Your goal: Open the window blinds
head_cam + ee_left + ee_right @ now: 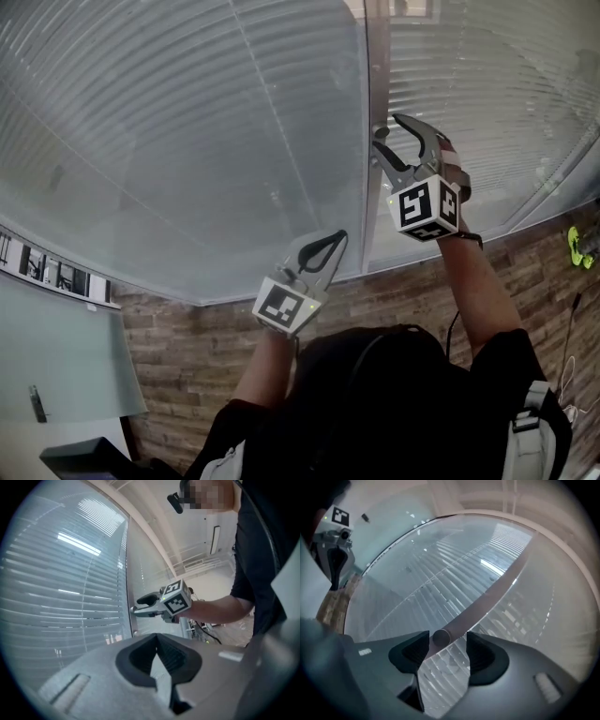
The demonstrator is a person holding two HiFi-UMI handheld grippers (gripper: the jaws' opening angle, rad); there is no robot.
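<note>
Glass panes [141,234] fill most of the head view, with white blinds [187,112] hanging behind them in horizontal slats. A pale upright post [378,56] separates two panes. The right gripper [386,133] is held up level against this post, a bare forearm [473,281] behind it. In the right gripper view its two dark jaws stand wide apart, with a small round knob [440,637] on the post sitting in the gap between them. The knob is close to one pad, and neither pad presses on it, so this gripper is released. The left gripper [339,236] hangs lower and to the left, in front of the glass and apart from the post. Its jaws are clenched, tips together, with nothing between them (the left gripper view shows only a narrow wedge of light behind the joined tips). That view also shows the right gripper from the side, reaching to the post. Brown brick-patterned floor [187,347] runs below the glass.
</note>
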